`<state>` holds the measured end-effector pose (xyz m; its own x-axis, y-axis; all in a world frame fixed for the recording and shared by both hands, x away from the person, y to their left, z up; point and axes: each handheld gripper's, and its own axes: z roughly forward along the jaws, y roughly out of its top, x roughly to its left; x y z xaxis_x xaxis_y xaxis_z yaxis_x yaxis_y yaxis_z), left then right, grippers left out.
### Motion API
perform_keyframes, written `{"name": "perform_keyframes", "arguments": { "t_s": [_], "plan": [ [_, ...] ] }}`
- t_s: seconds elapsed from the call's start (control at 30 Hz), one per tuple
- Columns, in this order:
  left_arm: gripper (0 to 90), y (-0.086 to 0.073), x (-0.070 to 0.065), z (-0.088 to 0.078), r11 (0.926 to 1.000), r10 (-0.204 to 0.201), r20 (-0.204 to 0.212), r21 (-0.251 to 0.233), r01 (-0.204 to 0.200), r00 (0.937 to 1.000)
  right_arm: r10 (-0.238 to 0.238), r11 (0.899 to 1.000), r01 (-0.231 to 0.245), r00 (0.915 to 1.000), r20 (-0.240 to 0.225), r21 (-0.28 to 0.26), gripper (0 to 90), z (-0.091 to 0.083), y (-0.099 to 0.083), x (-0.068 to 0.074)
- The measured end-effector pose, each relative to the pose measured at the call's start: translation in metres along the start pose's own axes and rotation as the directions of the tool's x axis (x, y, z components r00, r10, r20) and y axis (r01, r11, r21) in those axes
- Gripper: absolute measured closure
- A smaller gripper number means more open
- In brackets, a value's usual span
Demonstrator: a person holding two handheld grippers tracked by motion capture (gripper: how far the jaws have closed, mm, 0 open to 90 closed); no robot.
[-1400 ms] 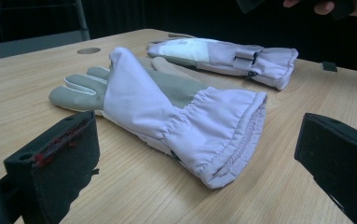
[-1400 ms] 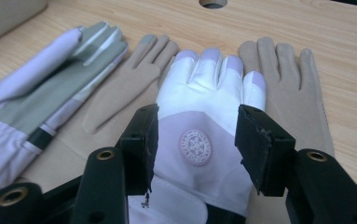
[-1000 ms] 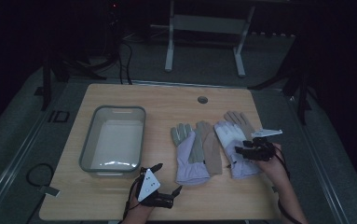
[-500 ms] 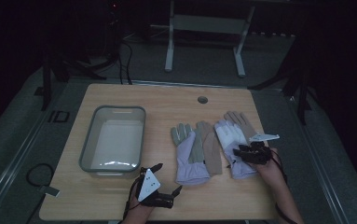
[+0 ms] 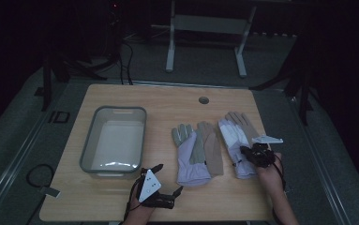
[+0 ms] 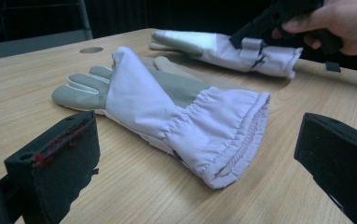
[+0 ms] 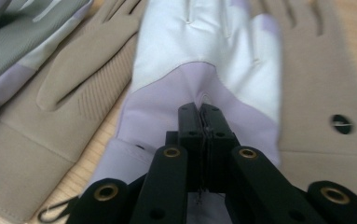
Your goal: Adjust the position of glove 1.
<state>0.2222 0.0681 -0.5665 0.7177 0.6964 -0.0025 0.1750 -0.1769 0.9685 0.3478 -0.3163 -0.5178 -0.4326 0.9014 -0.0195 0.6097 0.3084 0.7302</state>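
Observation:
Two glove pairs lie on the wooden table [image 5: 168, 103]. On the right, a lavender-and-white glove [image 5: 231, 136] [image 7: 204, 51] rests on a beige glove [image 5: 245, 124] [image 7: 316, 79]. My right gripper [image 5: 250, 153] [image 7: 199, 112] has just been closing; its jaws are shut, pinching the lavender fabric near the wrist, which puckers at the tips. In the middle, a lavender-and-grey glove [image 5: 189, 157] [image 6: 176, 107] overlaps another beige glove [image 5: 212, 150]. My left gripper [image 5: 169, 178] [image 6: 197, 140] stands open at the front edge, facing that glove's cuff and apart from it.
A grey plastic bin [image 5: 90, 145] stands on the left half of the table, close to my left gripper. A round cable hole [image 5: 204, 100] sits near the far edge. Dark floor and a metal stand lie beyond the table.
The right gripper's jaws have closed onto the lavender-and-white glove near its wrist, and the hand shifted slightly. The left gripper has stayed where it was.

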Motion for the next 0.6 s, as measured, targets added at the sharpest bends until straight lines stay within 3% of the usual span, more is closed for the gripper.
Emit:
{"name": "perform_keyframes", "arguments": {
  "t_s": [0.33, 0.53, 0.6],
  "plan": [
    [0.1, 0.0, 0.0, 0.0, 1.0, 0.001, -0.003, -0.003, -0.001, 1.0, 0.079, 0.993, -0.07, 0.993, 0.088, -0.099, 88.5, -0.04, 0.019, 0.016],
    [0.1, 0.0, -0.001, 0.0, 1.0, 0.003, -0.007, -0.003, -0.003, 1.0, 0.114, 0.986, -0.096, 0.9857, 0.124, -0.139, 88.5, -0.056, 0.033, 0.035],
    [0.1, 0.0, -0.001, 0.0, 1.0, 0.003, -0.013, -0.002, -0.003, 0.9999, 0.125, 0.982, -0.104, 0.9838, 0.129, -0.159, 88.5, -0.062, 0.041, 0.053]
  ]
}}
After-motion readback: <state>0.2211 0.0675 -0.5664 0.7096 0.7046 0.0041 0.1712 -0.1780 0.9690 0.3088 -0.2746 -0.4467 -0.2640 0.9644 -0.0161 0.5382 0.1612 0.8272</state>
